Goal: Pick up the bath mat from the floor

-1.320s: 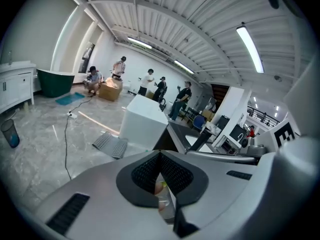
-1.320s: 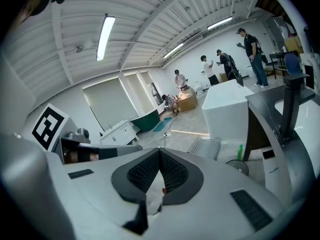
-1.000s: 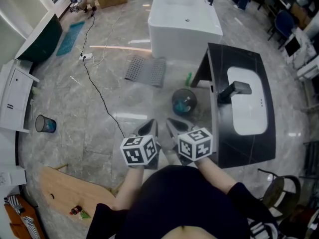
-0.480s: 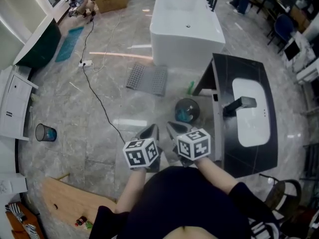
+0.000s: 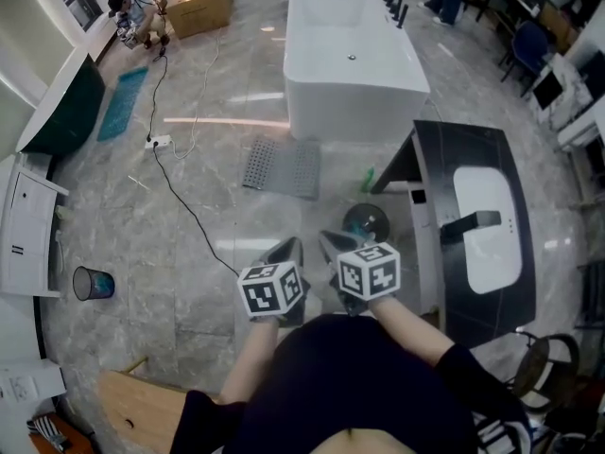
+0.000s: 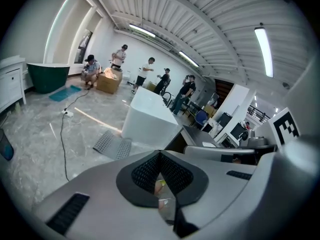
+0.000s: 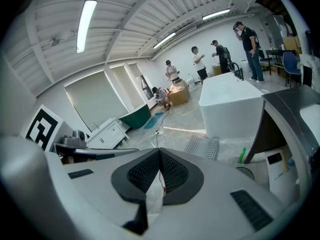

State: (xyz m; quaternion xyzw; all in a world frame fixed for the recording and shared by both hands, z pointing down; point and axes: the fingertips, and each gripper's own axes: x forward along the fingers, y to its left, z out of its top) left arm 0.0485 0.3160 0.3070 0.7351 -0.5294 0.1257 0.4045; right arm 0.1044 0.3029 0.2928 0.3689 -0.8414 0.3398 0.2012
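Mat (image 5: pixel 281 166) lies flat on the floor, far ahead, just before the tub (image 5: pixel 352 60). Left tongs (image 5: pixel 286 248) and right tongs (image 5: pixel 329 241) are both pressed together, empty, well short of it.

Judgement: spread one pair early, come in low, pinch the near edge.

Head view shows the whole gap to the mat. Only the gripper views show the tongs closed tip to tip.
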